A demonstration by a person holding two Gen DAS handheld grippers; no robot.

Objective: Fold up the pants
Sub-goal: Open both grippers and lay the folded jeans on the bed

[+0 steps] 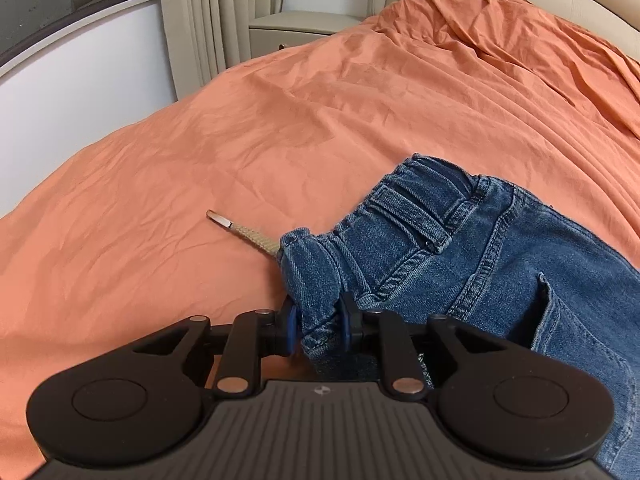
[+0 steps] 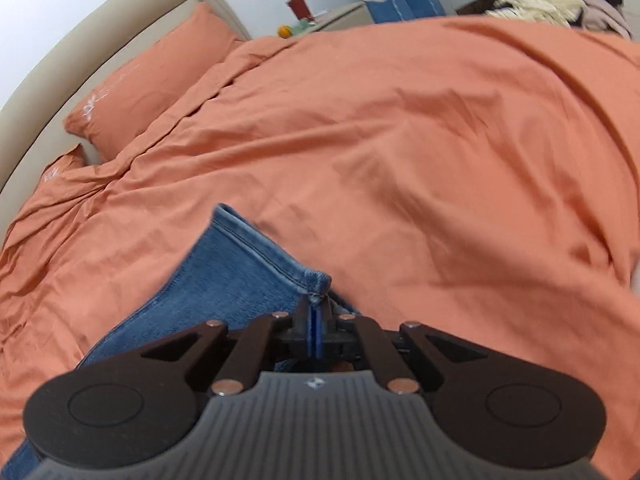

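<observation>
On the orange duvet [image 1: 280,120], both tongs [image 1: 318,330] [image 2: 316,320] grip jeans [image 1: 460,248]; nightstand clutter [image 2: 298,20] seems blurry.

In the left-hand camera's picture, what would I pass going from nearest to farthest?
Black left gripper pinching the blue denim pants → beige drawstring with a metal tip → wrinkled orange bedspread → pale beige nightstand beside cream curtains.
</observation>
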